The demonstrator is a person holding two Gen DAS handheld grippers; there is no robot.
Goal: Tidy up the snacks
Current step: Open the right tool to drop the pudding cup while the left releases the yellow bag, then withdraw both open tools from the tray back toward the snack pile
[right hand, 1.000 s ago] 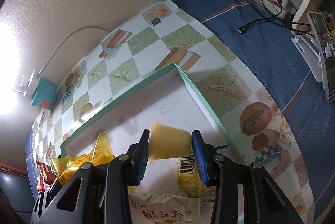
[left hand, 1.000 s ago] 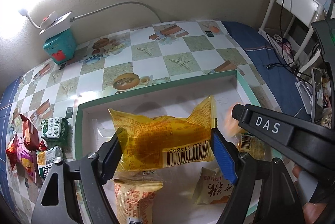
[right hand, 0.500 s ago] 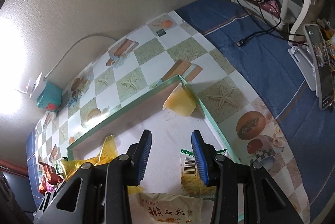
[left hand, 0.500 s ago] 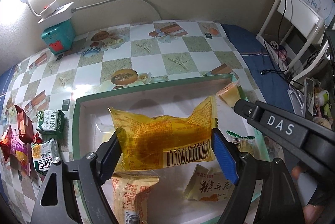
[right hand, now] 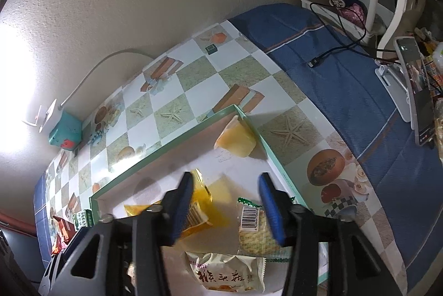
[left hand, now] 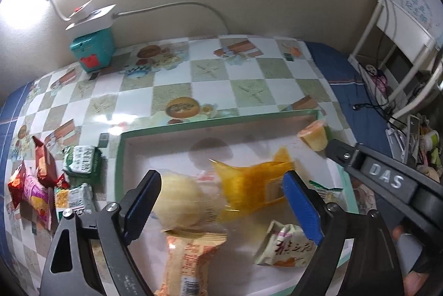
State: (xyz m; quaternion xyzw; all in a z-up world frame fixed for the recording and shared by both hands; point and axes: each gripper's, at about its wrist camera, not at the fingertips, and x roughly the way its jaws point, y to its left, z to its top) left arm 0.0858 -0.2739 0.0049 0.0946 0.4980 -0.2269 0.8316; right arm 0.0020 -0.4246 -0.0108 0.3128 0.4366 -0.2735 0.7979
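A green-rimmed white tray [left hand: 119, 157] [right hand: 177, 141] holds several snacks. A yellow packet [left hand: 252, 182] [right hand: 193, 210] lies blurred on the tray floor just beyond my open, empty left gripper [left hand: 221, 201]. A yellow jelly cup [left hand: 314, 135] [right hand: 235, 138] lies tipped in the tray's far right corner. My right gripper [right hand: 225, 208] is open and empty above the tray. Under the grippers lie a pale round bun [left hand: 180, 201], an orange packet [left hand: 188, 260], a white packet with red writing [left hand: 285, 249] [right hand: 224, 273] and a barcoded cracker packet [right hand: 252, 226].
Green and red snack packets [left hand: 80, 157] [left hand: 30, 193] lie on the chequered tablecloth left of the tray. A teal box [left hand: 92, 52] with a white power strip stands at the wall. A phone on a stand [right hand: 415, 91] and a white chair [left hand: 401, 27] are at the right.
My left gripper has opened and let the yellow packet fall into the tray. My right gripper released the jelly cup into the tray's corner and pulled back.
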